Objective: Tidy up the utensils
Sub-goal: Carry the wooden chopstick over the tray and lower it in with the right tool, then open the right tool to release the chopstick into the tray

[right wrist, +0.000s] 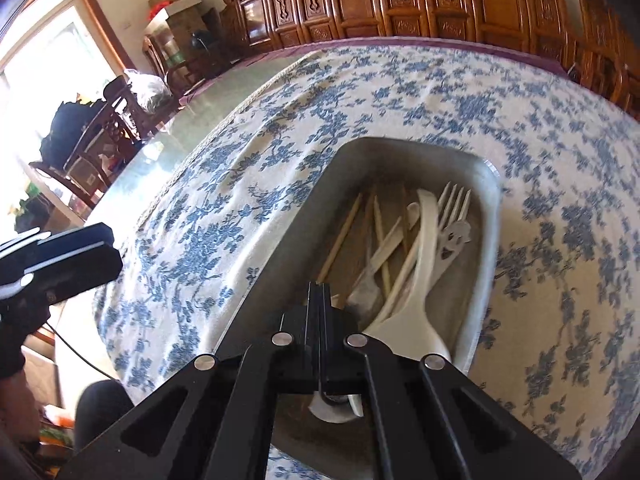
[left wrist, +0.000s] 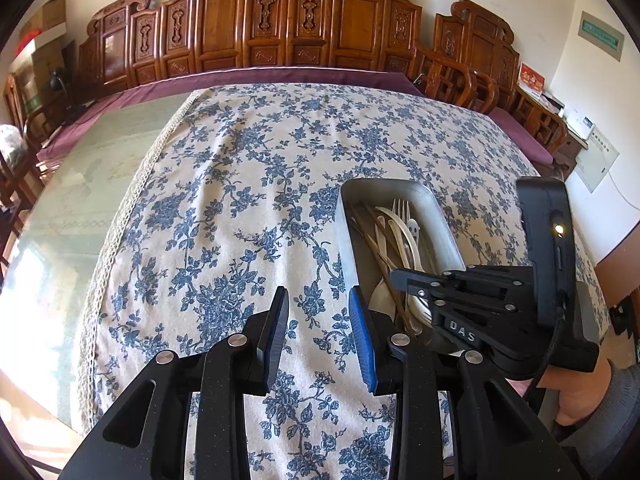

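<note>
A metal tray [left wrist: 348, 216] [right wrist: 490, 216] lies on the floral tablecloth and holds a metal fork [right wrist: 454, 204] [left wrist: 401, 210], white plastic spoons [right wrist: 424, 248] [left wrist: 394, 232] and wooden chopsticks [right wrist: 340, 240]. My left gripper [left wrist: 320, 336] is open and empty, low over the cloth just left of the tray. My right gripper [right wrist: 319, 300] hangs over the tray's near end with its fingers pressed together; nothing shows between them. It also shows from the side in the left wrist view [left wrist: 404, 278], above the utensils.
The blue floral tablecloth [left wrist: 248, 184] covers most of a glass-topped table [left wrist: 72, 184]. Carved wooden chairs [left wrist: 280, 20] line the far edge and right side. More chairs and boxes [right wrist: 120, 120] stand at the left near a bright window.
</note>
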`<state>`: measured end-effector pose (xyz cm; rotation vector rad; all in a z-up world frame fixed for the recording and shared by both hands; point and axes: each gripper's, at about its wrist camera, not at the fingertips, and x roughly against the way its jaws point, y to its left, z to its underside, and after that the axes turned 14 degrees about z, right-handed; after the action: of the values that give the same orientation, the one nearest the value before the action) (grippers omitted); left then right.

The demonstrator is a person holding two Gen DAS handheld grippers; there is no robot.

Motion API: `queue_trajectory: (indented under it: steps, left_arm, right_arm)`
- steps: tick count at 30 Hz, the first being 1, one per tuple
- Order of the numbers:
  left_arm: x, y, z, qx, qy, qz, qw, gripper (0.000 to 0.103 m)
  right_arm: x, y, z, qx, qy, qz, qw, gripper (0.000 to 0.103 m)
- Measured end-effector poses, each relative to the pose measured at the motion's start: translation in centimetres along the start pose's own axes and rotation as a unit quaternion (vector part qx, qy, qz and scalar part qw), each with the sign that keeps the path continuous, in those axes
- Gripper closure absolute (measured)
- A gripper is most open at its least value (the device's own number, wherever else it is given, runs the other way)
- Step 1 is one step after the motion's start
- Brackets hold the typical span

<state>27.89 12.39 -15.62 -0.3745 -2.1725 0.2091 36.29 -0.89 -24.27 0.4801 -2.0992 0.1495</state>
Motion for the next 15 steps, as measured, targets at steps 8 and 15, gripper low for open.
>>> queue_trajectory:
  steps: [8, 15]
  left_arm:
    - [-0.2, -0.7, -0.2, -0.001, -0.001, -0.001, 1.0, 0.07]
    - [-0.2, -1.7, -0.3, -0.003, -0.01, -0.014, 0.9999, 0.033]
  right_arm:
    - [3.0, -1.8, 0.6, 0.006, -0.044, 0.03, 0.999, 0.099]
    - [6.2, -3.4, 1.6, -0.003, -0.077, 0.062, 0.995, 0.055]
